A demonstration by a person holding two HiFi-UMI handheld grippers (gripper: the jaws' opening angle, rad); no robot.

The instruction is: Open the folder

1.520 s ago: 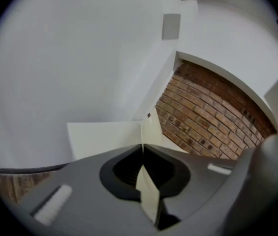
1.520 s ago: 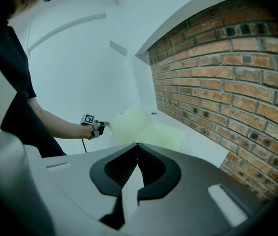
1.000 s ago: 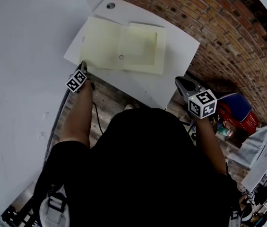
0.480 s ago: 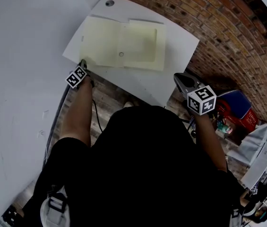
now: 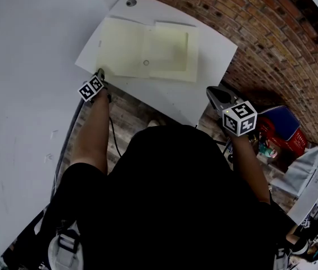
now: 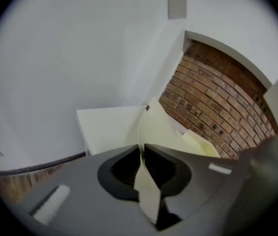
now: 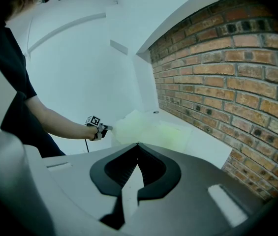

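Head view: the pale yellow folder (image 5: 147, 52) lies on the white desk (image 5: 218, 52) much as a second ago. The left gripper (image 5: 100, 73), barely shifted, pinches its near left corner. The right gripper (image 5: 211, 91) stays clenched on nothing, off the desk's near edge.

This looks like a plain workroom or office, not a home. A white desk (image 5: 210, 75) with a round cable port (image 5: 131, 3) sits in a corner between bare white walls (image 5: 23, 66) and an exposed brick wall (image 5: 271, 32). The floor (image 5: 128, 114) is wood plank. Boxes (image 5: 312, 191) and a red crate (image 5: 285, 142) are piled at the right.
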